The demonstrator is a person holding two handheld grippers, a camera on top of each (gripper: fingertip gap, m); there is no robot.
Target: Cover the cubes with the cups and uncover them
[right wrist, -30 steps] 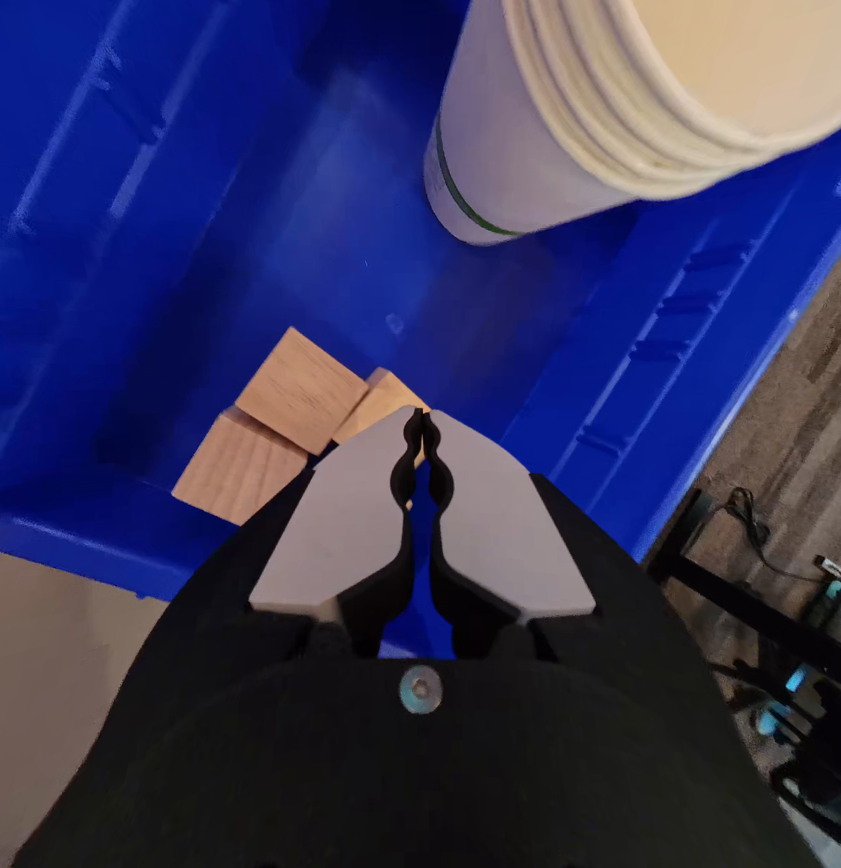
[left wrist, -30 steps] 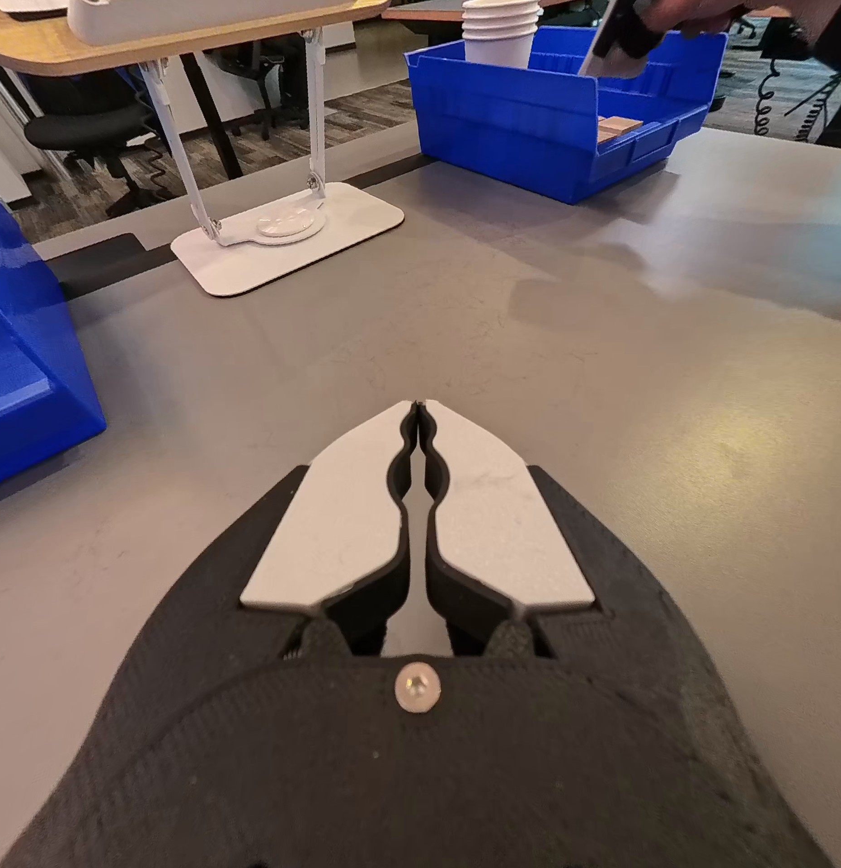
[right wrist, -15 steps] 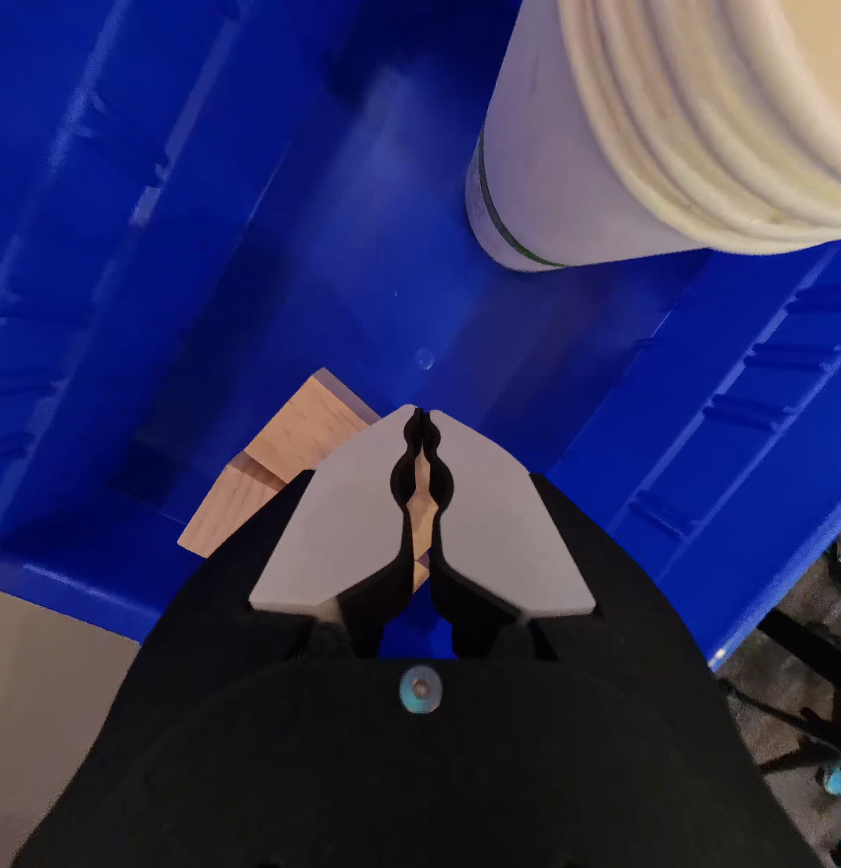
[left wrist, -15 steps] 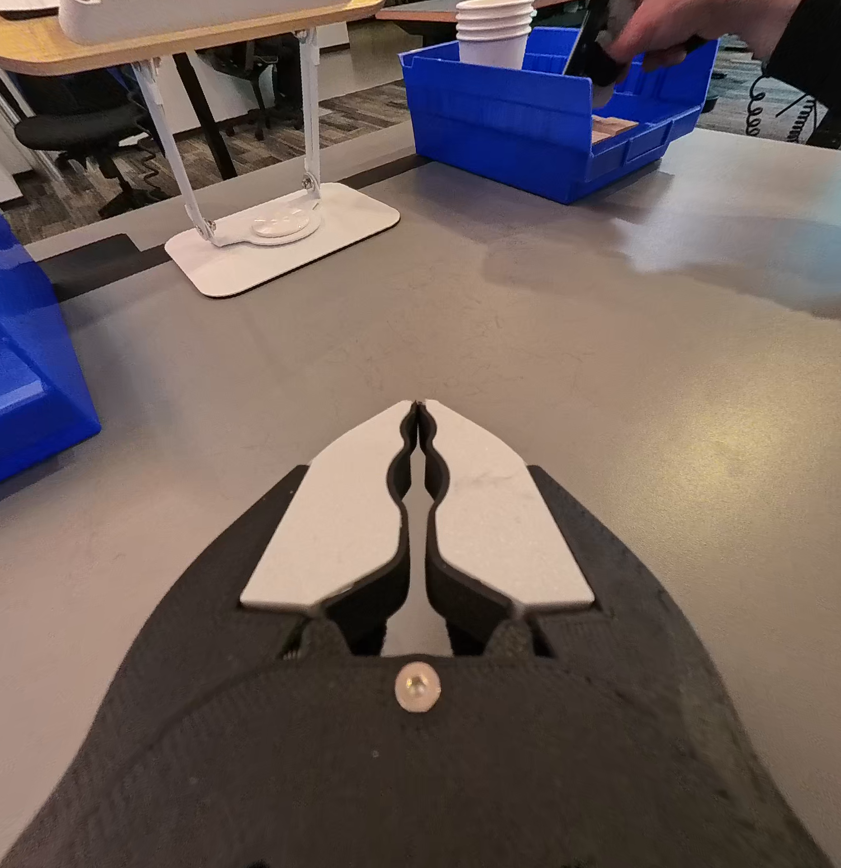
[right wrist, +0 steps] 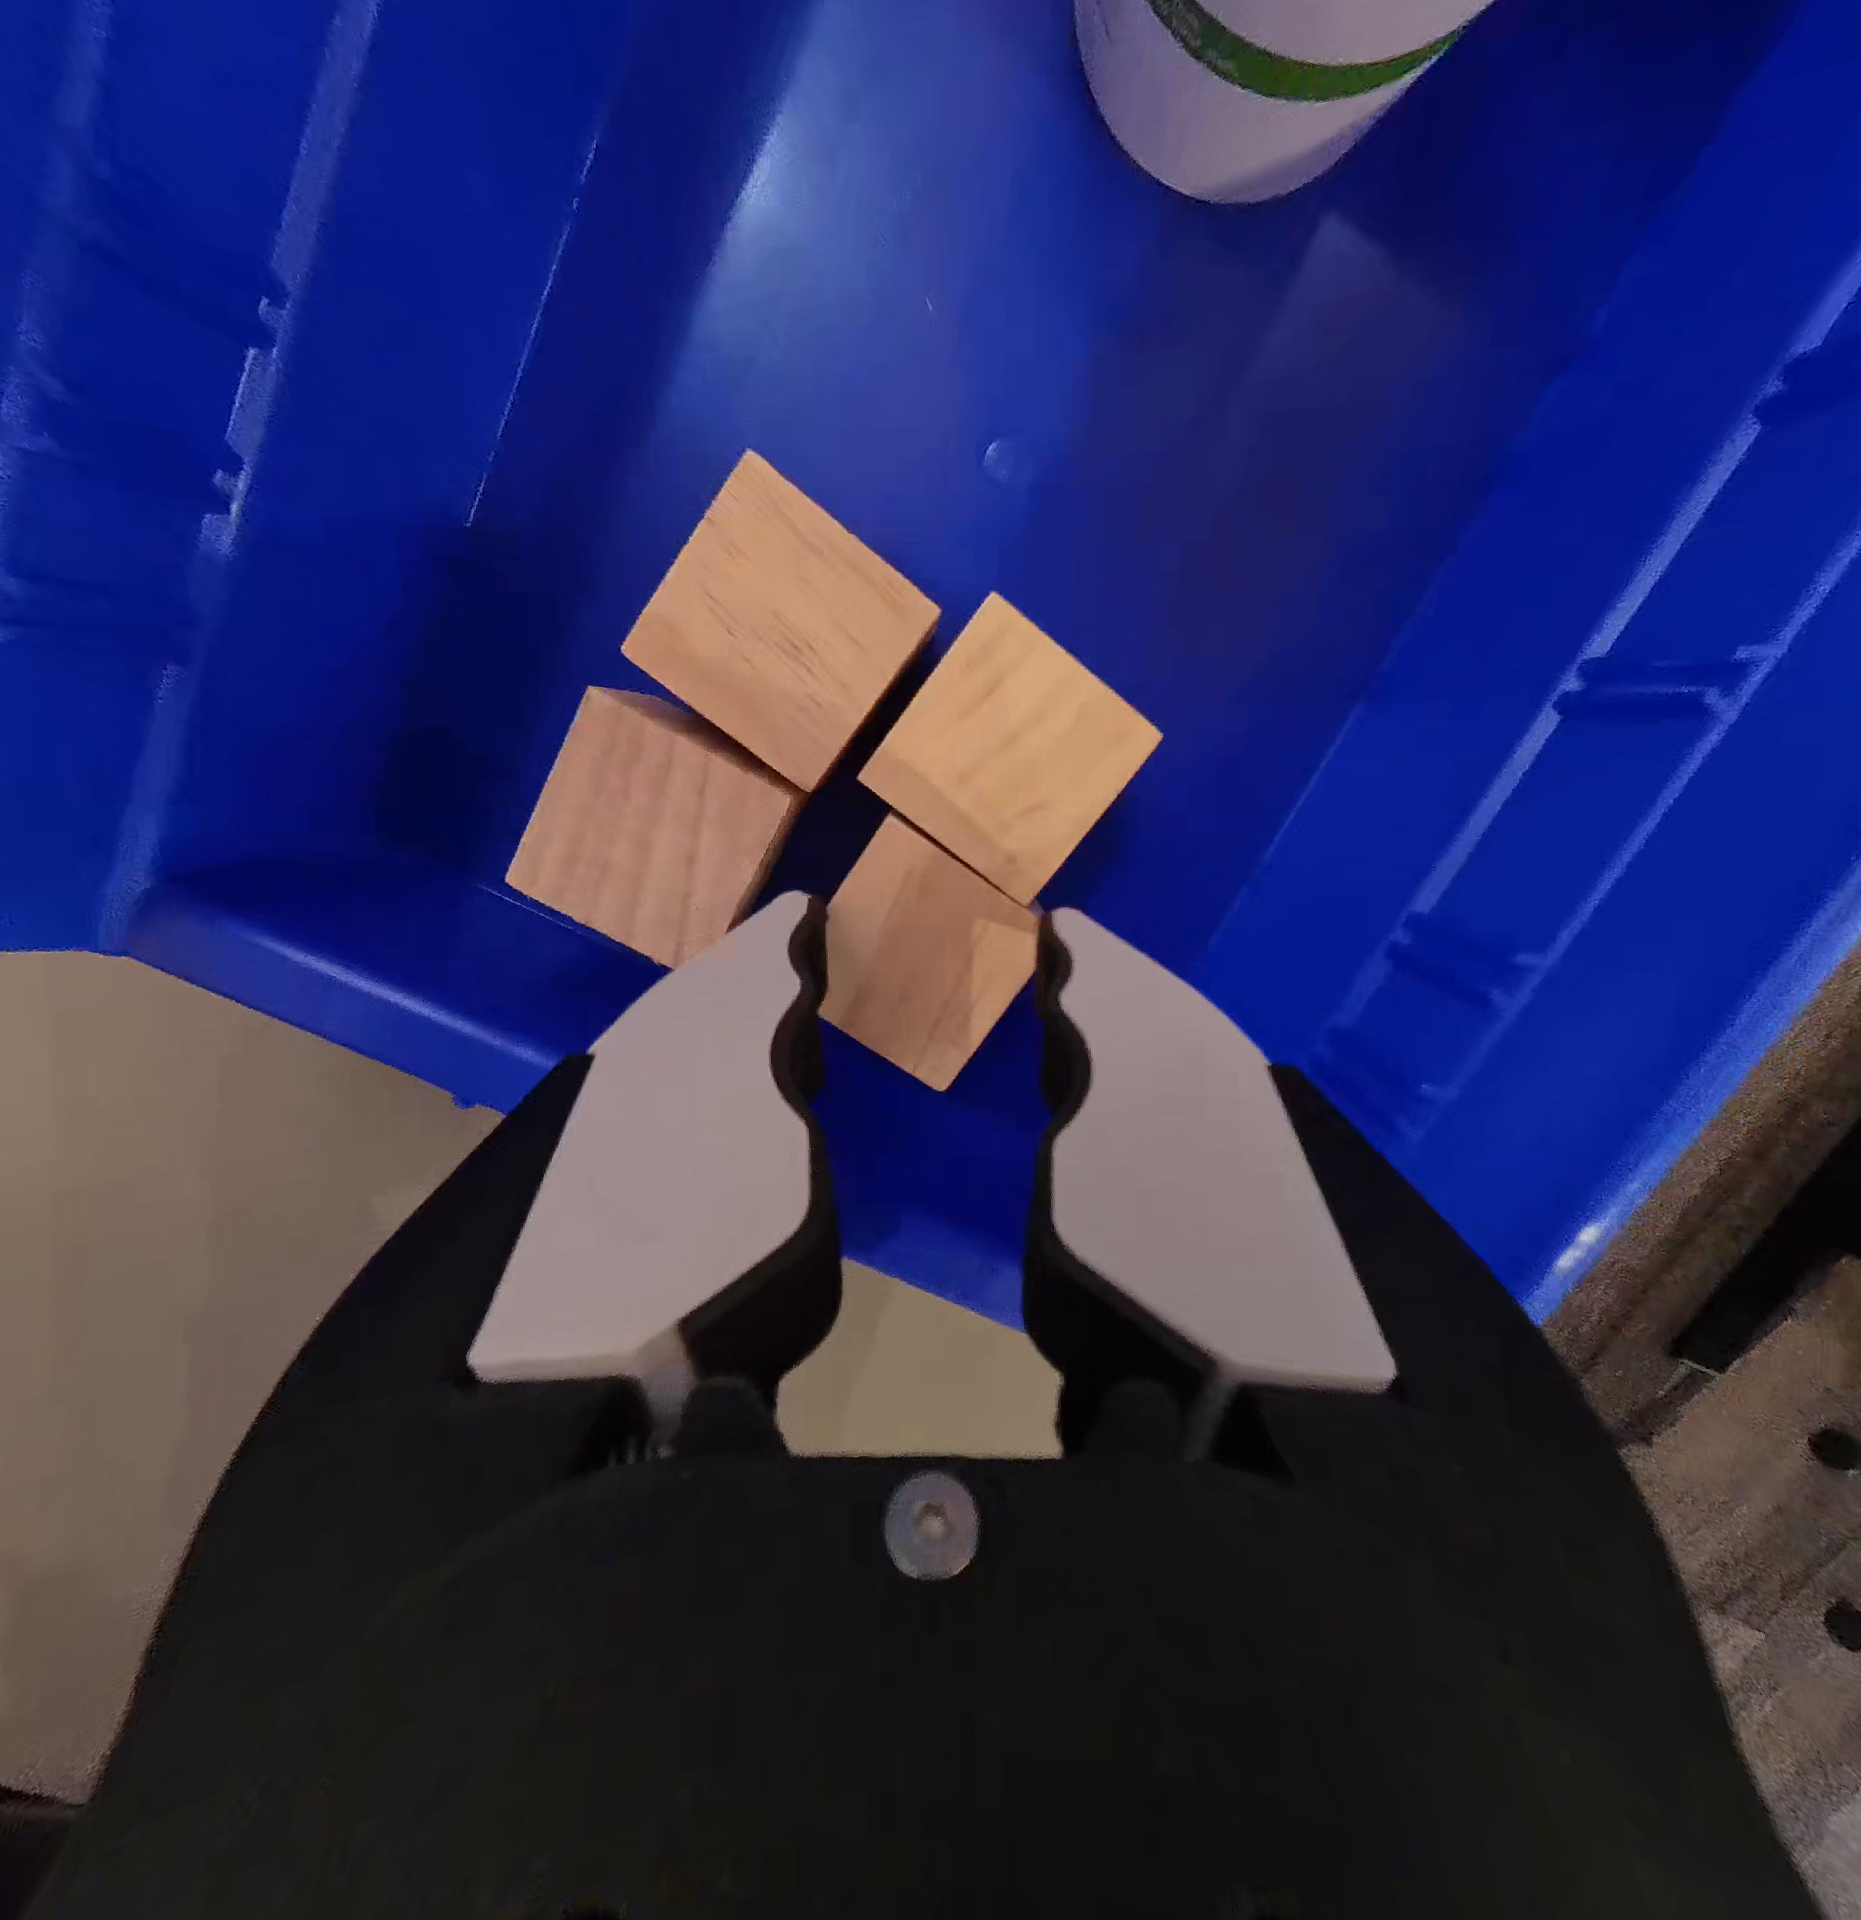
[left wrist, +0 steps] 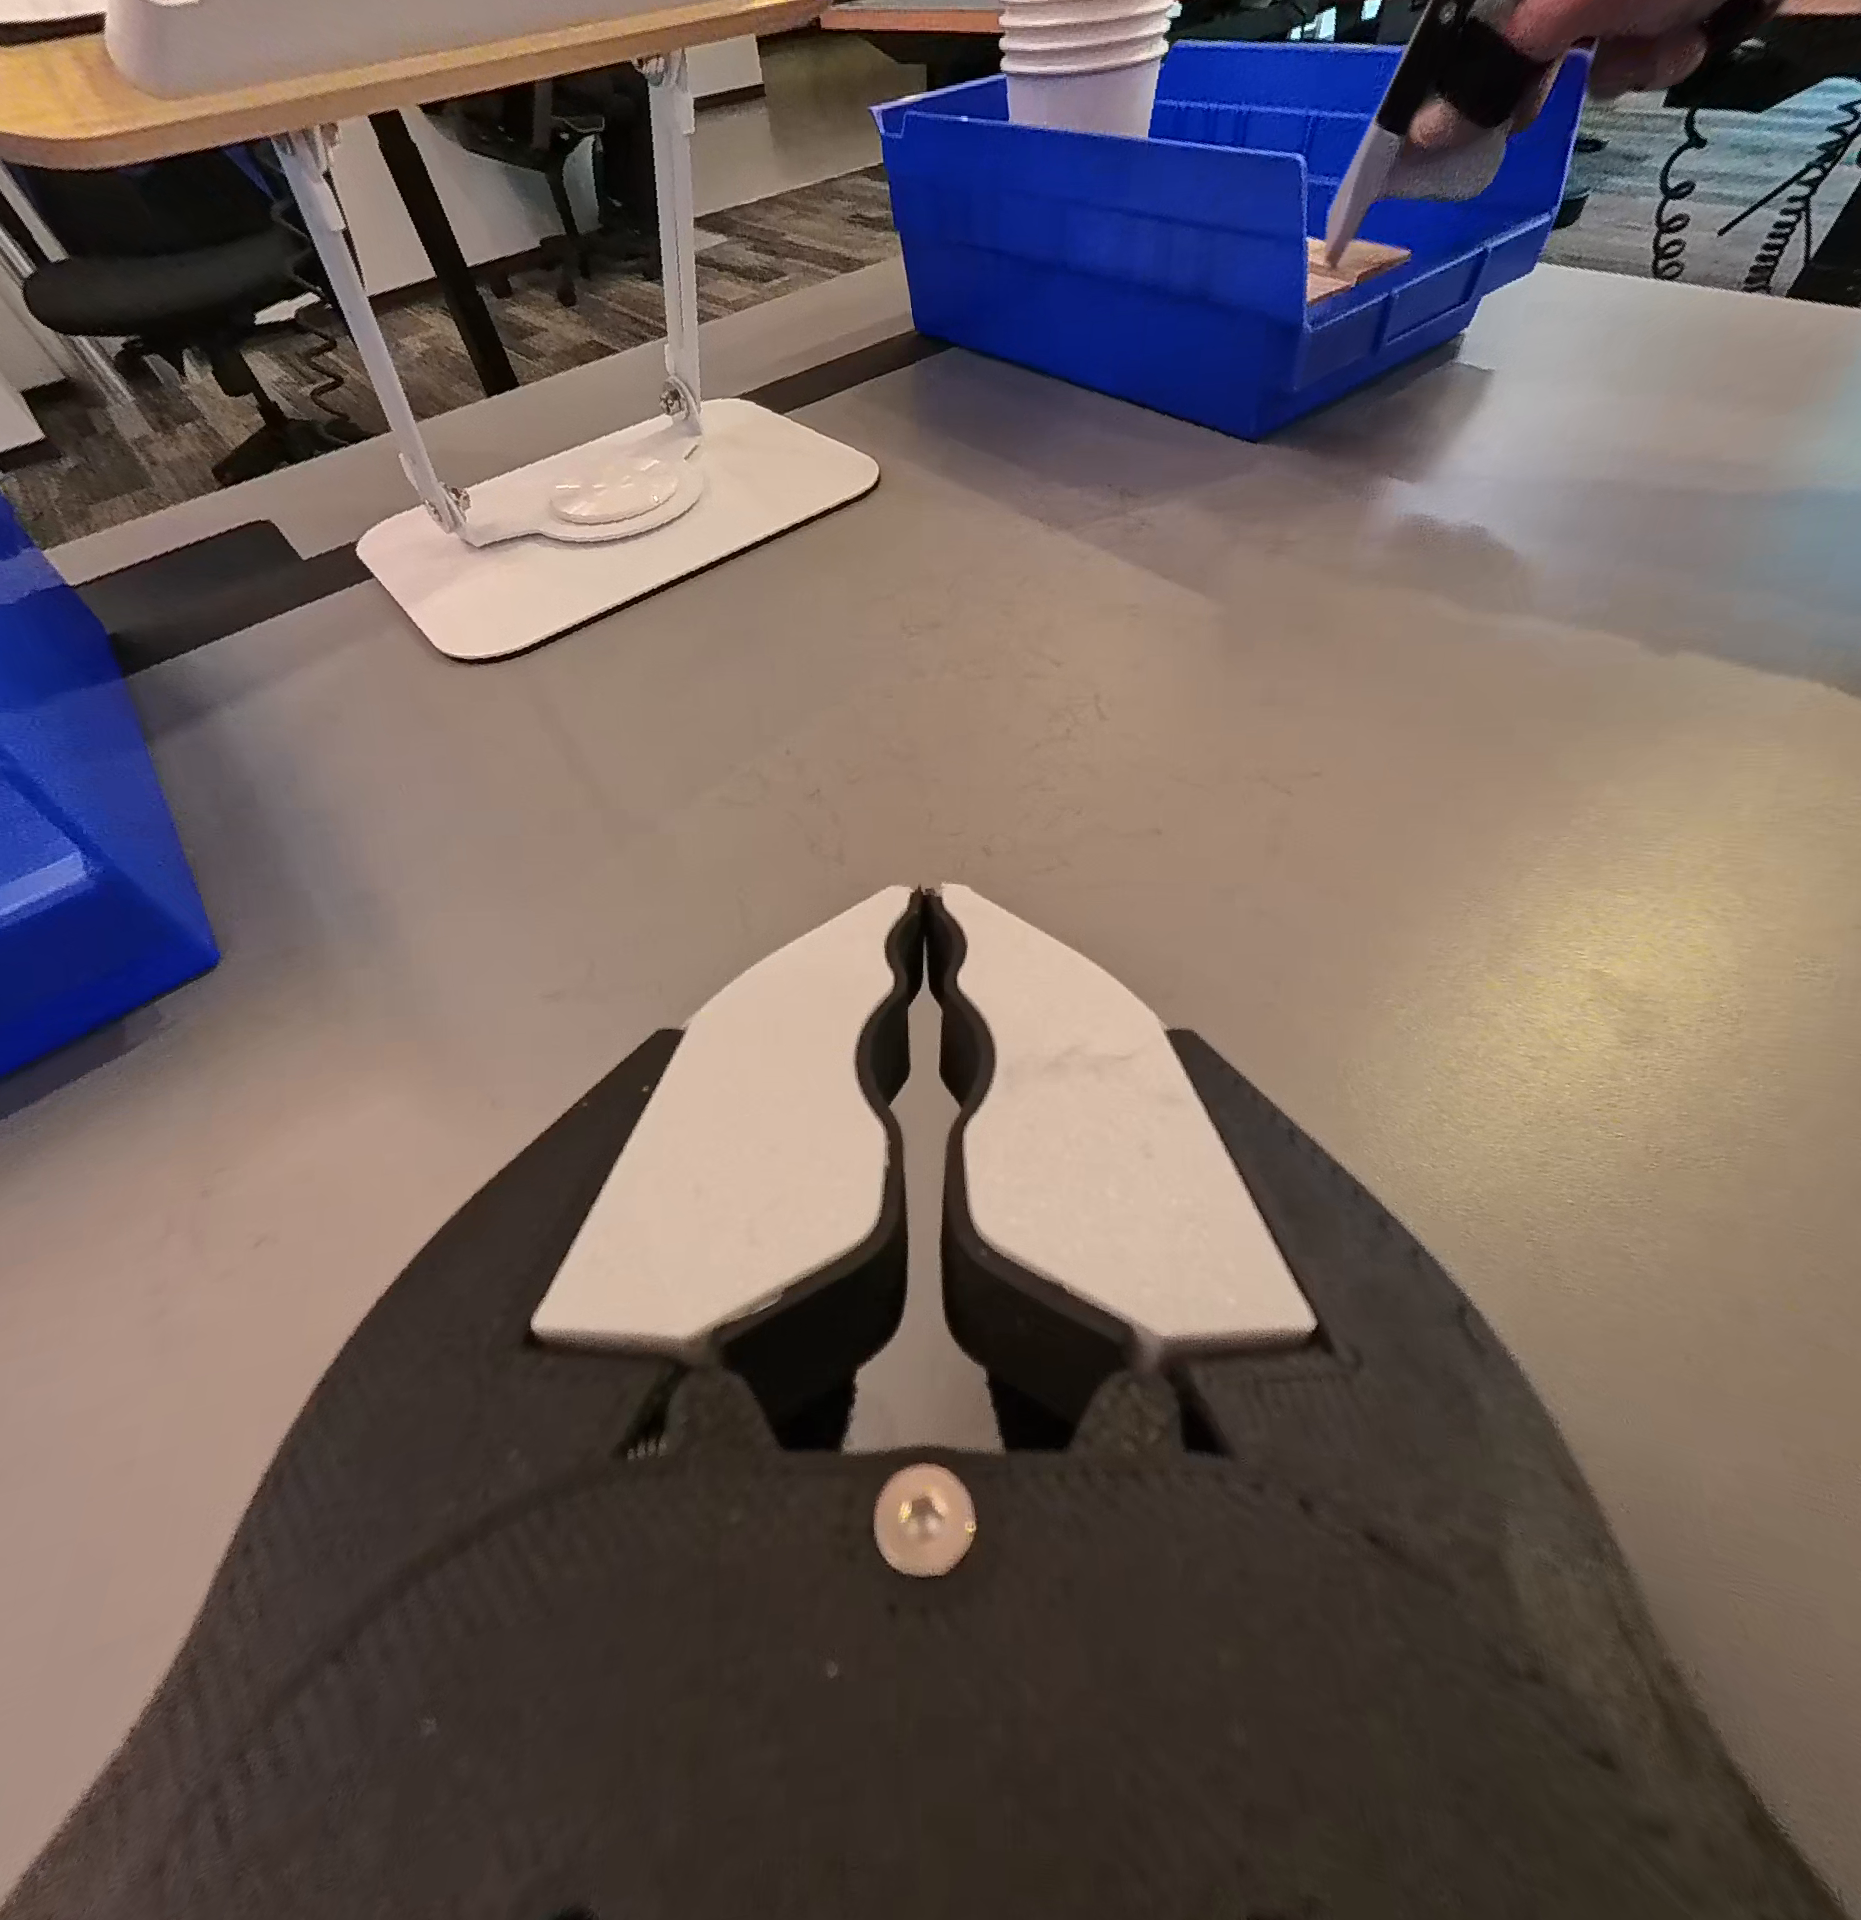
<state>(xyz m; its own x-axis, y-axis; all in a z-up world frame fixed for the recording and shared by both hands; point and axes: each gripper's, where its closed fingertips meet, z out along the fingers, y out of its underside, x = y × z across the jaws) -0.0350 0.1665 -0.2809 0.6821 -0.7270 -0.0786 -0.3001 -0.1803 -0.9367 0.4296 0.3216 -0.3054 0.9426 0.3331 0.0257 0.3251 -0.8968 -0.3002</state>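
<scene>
While the left gripper is held over the bench (jaws together), the right gripper's parted jaws flank a wooden cube.

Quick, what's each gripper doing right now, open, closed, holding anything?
Left gripper: closed, empty, over the grey table.
Right gripper: open, straddling the nearest wooden cube in the blue bin; not gripping yet.

cup stack cut off above
</scene>
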